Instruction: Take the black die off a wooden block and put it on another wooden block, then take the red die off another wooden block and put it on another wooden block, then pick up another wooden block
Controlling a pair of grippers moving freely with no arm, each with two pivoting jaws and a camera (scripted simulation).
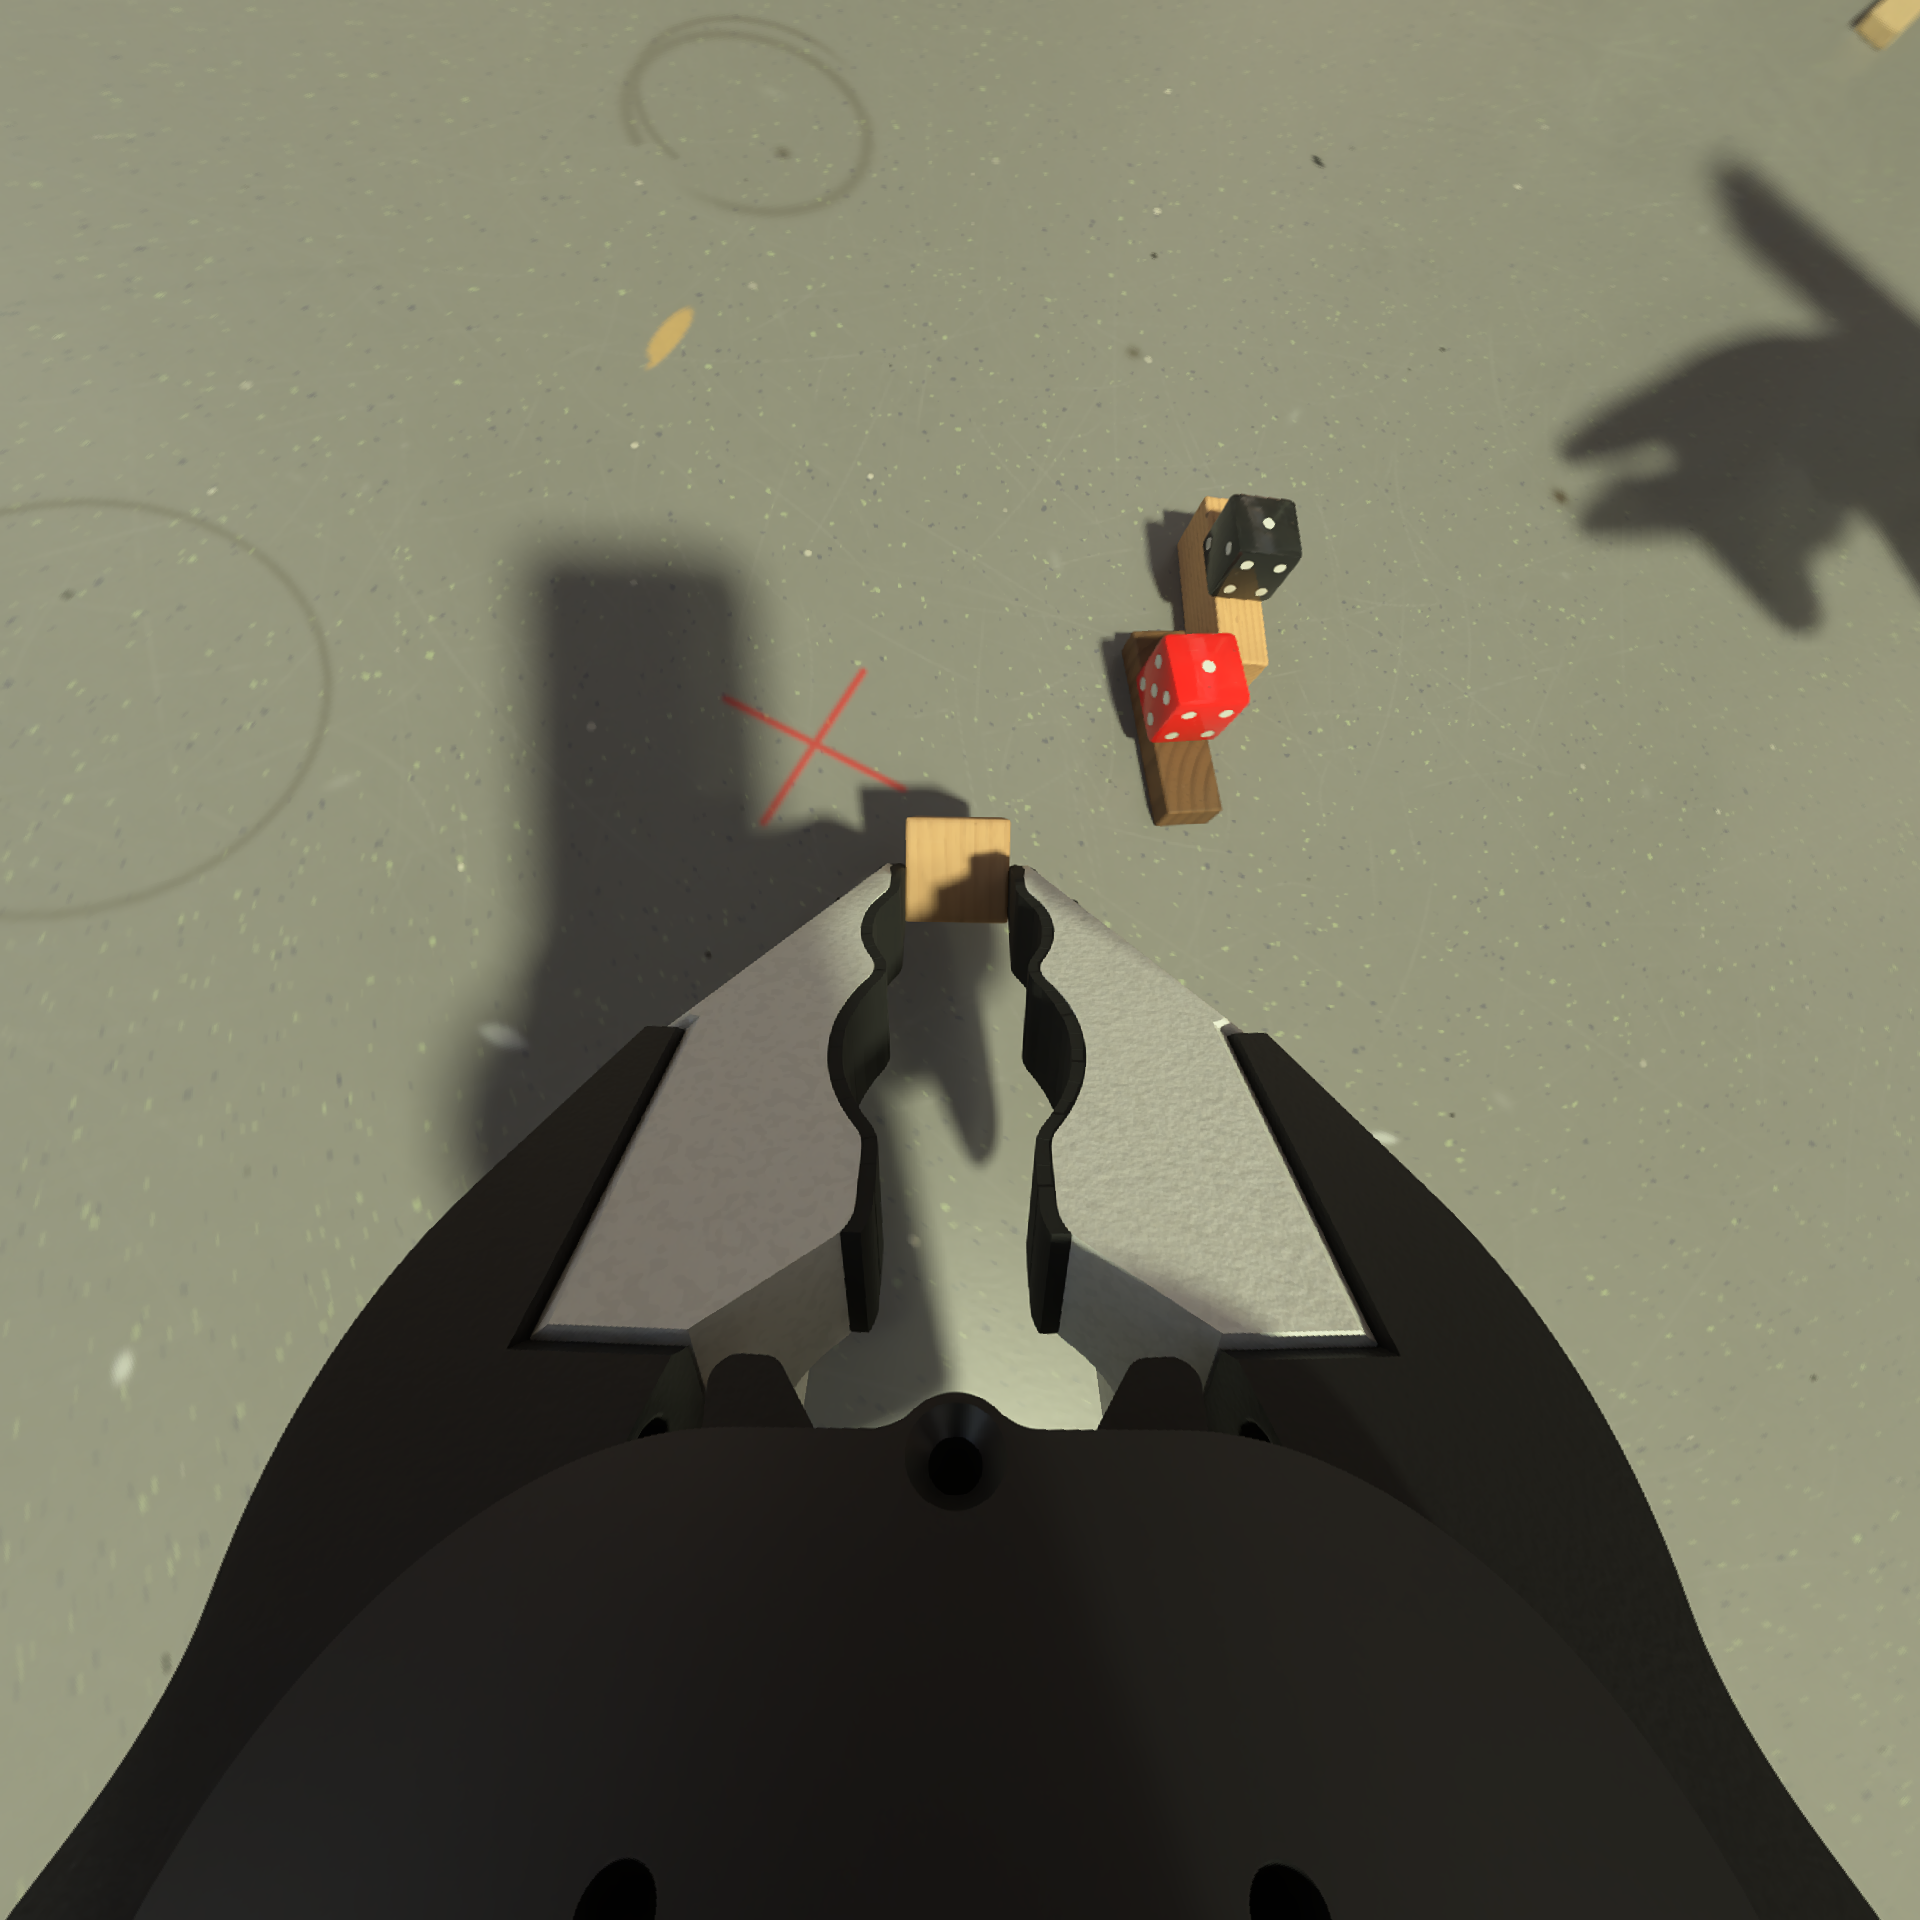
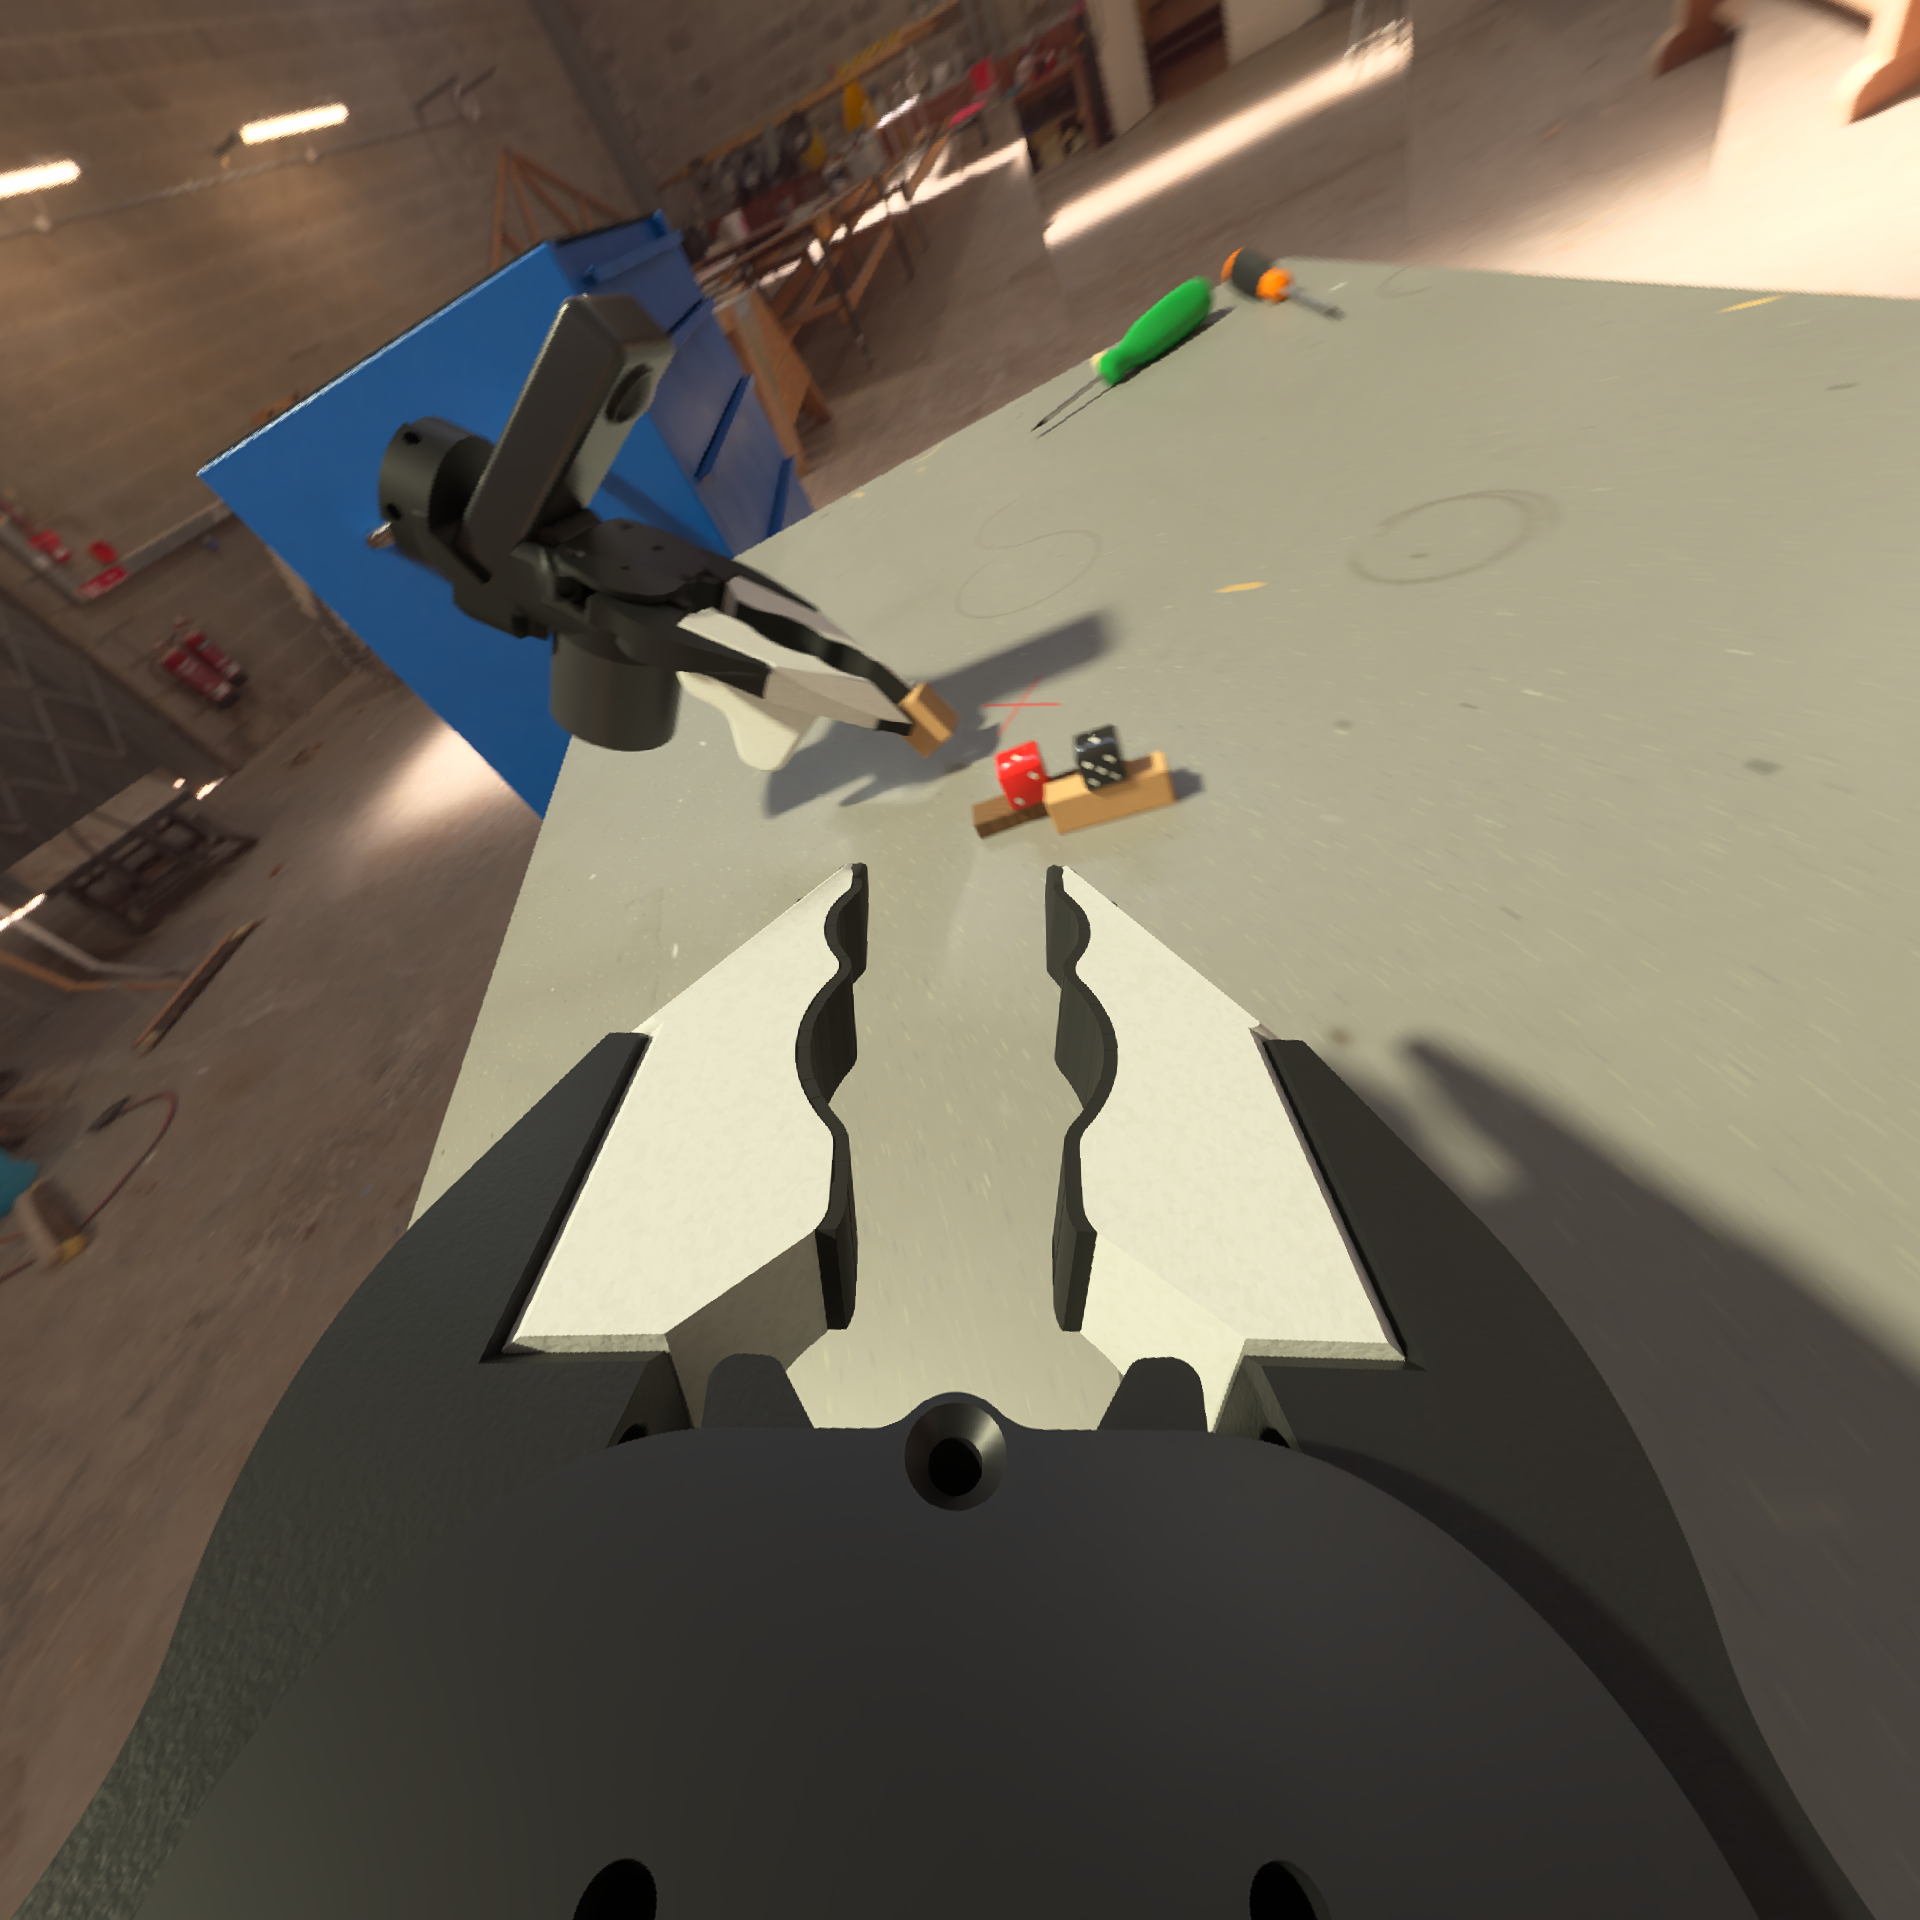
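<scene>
My left gripper (image 1: 956, 883) is shut on a small wooden block (image 1: 957, 869) and holds it above the table; both also show in the right wrist view, gripper (image 2: 902, 709) and block (image 2: 930, 717). The black die (image 1: 1254, 544) sits on a light wooden block (image 1: 1236, 623). The red die (image 1: 1190, 686) sits on a darker wooden block (image 1: 1182, 781) next to it. In the right wrist view the red die (image 2: 1020, 773) and black die (image 2: 1099, 756) sit on their blocks (image 2: 1112, 796) ahead of my right gripper (image 2: 954, 883), which is open and empty.
A red cross mark (image 1: 812, 744) lies on the grey table (image 1: 416, 312) left of the dice. Another wooden piece (image 1: 1886, 23) shows at the far right corner. A green screwdriver (image 2: 1153, 330) and an orange one (image 2: 1262, 278) lie far off. The table edge (image 2: 540, 831) is at left.
</scene>
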